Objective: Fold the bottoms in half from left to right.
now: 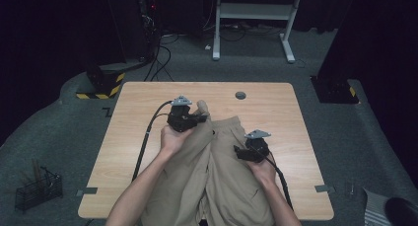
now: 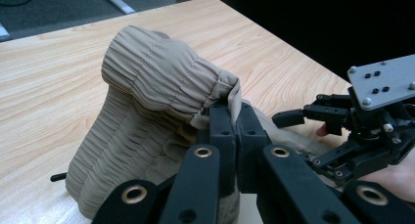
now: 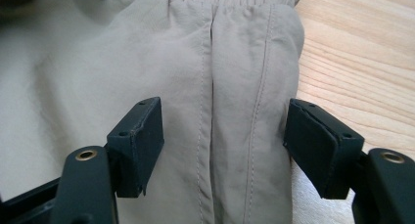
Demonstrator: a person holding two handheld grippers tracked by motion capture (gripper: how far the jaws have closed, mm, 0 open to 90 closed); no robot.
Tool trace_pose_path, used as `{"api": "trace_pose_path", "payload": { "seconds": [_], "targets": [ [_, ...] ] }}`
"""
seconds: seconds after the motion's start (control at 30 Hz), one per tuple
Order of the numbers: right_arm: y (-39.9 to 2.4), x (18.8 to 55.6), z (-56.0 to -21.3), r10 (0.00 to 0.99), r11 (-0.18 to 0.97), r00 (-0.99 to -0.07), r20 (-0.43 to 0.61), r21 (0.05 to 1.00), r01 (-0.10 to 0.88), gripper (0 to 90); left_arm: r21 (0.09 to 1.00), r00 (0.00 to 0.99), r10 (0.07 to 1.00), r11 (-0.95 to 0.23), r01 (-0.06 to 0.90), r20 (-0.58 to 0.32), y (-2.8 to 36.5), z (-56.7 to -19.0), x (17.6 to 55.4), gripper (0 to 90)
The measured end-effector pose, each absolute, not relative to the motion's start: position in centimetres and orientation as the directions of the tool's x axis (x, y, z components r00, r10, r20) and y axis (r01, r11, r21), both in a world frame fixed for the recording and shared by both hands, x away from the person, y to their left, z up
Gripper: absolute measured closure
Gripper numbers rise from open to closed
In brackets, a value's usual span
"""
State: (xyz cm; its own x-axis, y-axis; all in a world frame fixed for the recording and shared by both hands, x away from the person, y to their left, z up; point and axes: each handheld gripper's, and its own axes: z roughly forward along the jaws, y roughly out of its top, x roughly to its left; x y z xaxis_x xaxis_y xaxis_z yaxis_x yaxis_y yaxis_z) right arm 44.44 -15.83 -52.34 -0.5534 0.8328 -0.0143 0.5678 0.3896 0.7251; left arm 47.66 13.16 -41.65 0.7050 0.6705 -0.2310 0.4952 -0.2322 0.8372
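Two grippers over unlabelled khaki trousers (image 1: 217, 162), left gripper (image 2: 235, 123) fingers clamped on waistband (image 2: 166, 82), right gripper (image 3: 225, 145) fingers apart.

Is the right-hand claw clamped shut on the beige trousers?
No: in the right gripper view the right gripper has its jaws standing wide apart, with the beige trousers lying between them unpinched.

Overhead light falls on the table (image 1: 148, 137); surroundings from 9 through 12 to 3 o'clock stay dark. High view soft, grainy. Gripper views sharp on fabric; nearest jaws slightly blurred at 6 o'clock.
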Motion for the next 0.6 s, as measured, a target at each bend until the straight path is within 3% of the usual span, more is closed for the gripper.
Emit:
{"api": "trace_pose_path", "payload": {
  "seconds": [0.6],
  "targets": [
    [-14.7,44.6,-52.4,0.829,0.393,-0.560,-0.013,0.726,0.565,31.1,0.823,0.739,0.631,-0.274,0.498,-0.237,8.4,-42.1,49.1,88.5]
  ]
}}
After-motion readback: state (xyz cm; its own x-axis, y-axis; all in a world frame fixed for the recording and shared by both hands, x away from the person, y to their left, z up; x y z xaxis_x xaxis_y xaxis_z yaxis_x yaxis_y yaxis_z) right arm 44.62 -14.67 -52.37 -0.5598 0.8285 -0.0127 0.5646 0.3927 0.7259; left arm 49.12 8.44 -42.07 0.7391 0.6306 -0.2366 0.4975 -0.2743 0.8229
